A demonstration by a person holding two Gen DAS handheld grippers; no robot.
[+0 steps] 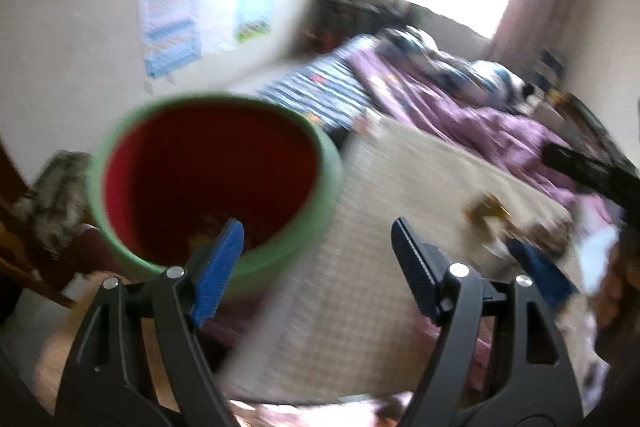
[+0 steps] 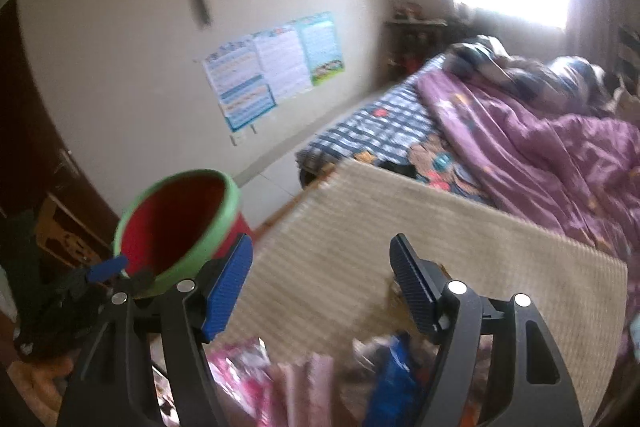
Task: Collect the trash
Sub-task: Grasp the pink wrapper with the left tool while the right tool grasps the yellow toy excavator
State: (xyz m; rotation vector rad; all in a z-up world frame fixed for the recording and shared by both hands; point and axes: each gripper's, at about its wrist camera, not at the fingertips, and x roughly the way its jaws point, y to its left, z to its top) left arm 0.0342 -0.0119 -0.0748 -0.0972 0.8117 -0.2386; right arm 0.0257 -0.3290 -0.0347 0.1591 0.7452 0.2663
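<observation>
Your left gripper (image 1: 318, 247) is standing with its jaws apart and nothing between them, its blue pads (image 1: 218, 271) framing bare weave of the mat (image 1: 360, 287). Just past its left finger the bin (image 1: 128, 147) is sitting off the mat's left edge, green rimmed and red inside, with some blurred scraps lying at the bottom (too smeared to tell what they are). Your right gripper (image 2: 322, 275) is also gaping, with nothing between its pads, and it is pointing over the mat's near edge. In the right wrist view the bin (image 2: 224, 211) is showing tilted toward the camera beyond the mat's left corner, and the left gripper's blue tip (image 2: 107, 267) is poking in just beside its rim. The trash is lying at the near edge of the mat: pink wrappers (image 2: 248, 359) and a blue packet (image 2: 394, 379) are blurring below your right fingers, apart from the pads. In the left wrist view a yellowish scrap (image 1: 486, 213) is lying toward the mat's right edge, with the right gripper's dark finger (image 1: 592, 173) and blue pad (image 1: 544, 271) near it. Behind the mat a purple quilt (image 2: 520, 147) is lying rumpled on the bed, and posters (image 2: 272, 67) are hanging on the wall.
</observation>
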